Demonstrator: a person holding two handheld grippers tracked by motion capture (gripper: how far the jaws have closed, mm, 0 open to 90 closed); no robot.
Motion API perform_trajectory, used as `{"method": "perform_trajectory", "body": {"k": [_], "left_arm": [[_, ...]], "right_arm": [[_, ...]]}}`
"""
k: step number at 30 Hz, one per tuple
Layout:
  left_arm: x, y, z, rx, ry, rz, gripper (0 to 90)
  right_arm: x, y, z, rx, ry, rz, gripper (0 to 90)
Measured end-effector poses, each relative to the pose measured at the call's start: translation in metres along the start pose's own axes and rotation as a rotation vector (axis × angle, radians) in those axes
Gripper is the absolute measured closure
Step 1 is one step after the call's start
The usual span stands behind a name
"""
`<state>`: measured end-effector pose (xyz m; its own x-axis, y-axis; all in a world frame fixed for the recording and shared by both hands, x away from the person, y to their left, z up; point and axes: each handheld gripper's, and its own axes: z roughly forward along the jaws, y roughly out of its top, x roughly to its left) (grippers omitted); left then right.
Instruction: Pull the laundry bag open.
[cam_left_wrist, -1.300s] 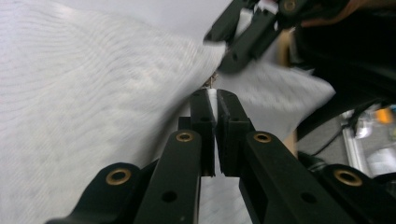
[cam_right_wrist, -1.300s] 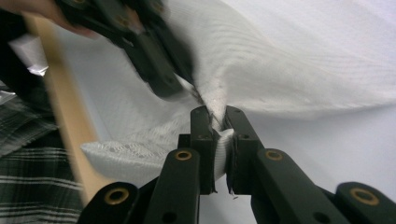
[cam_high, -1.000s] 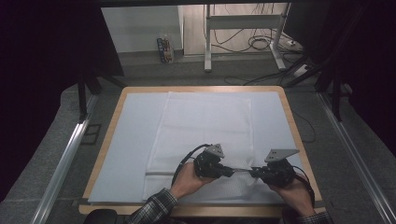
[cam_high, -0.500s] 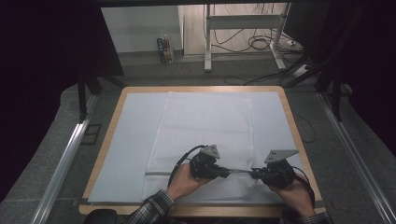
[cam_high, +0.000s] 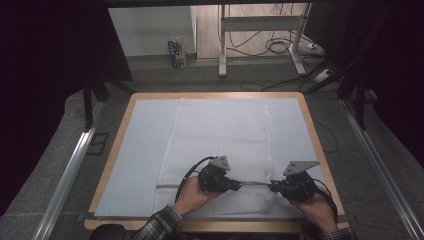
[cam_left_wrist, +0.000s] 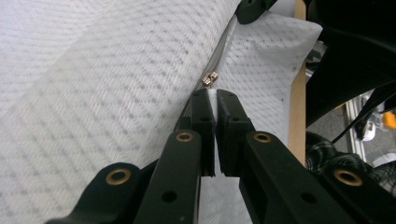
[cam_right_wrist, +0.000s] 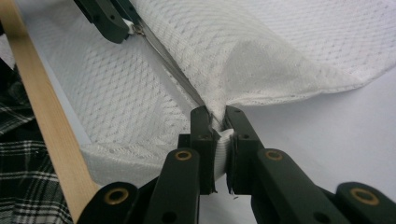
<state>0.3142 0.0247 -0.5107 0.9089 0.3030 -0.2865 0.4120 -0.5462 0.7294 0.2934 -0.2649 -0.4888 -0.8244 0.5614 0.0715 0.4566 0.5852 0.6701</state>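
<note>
A white mesh cloth (cam_high: 220, 130) with a zipper (cam_high: 256, 184) near its front edge lies flat on the table. My left gripper (cam_high: 241, 184) points right along the zipper and is shut on the zipper pull (cam_left_wrist: 209, 78), whose metal slider sits just past the fingertips. My right gripper (cam_high: 272, 186) faces it from the right, shut on the bunched cloth end (cam_right_wrist: 224, 137) at the zipper's end. The zipper (cam_right_wrist: 168, 65) runs taut between the two, and in the right gripper view the left gripper (cam_right_wrist: 128, 25) shows at the far end. The cloth puckers up beside the right jaws.
A pale blue mat (cam_high: 145, 150) covers the wooden-rimmed table (cam_high: 320, 145). The person's plaid sleeves (cam_high: 157, 225) come in at the front edge. Cables trail from both grippers. Metal rails flank the table, and a stand with cables is on the floor behind.
My left gripper has shifted slightly left along the zipper, away from the right one. The right gripper has held still.
</note>
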Motion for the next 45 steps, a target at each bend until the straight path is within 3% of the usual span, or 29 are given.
{"method": "perform_trajectory", "body": {"k": [34,45], "left_arm": [[0.003,-0.020,-0.027,-0.021,0.037,-0.038,87.5],[0.002,-0.029,-0.037,-0.036,0.049,-0.067,87.5]], "right_arm": [[-0.002,-0.003,-0.002,-0.007,-0.006,0.007,82.4],[-0.003,-0.003,-0.003,-0.007,-0.011,0.006,82.4]]}}
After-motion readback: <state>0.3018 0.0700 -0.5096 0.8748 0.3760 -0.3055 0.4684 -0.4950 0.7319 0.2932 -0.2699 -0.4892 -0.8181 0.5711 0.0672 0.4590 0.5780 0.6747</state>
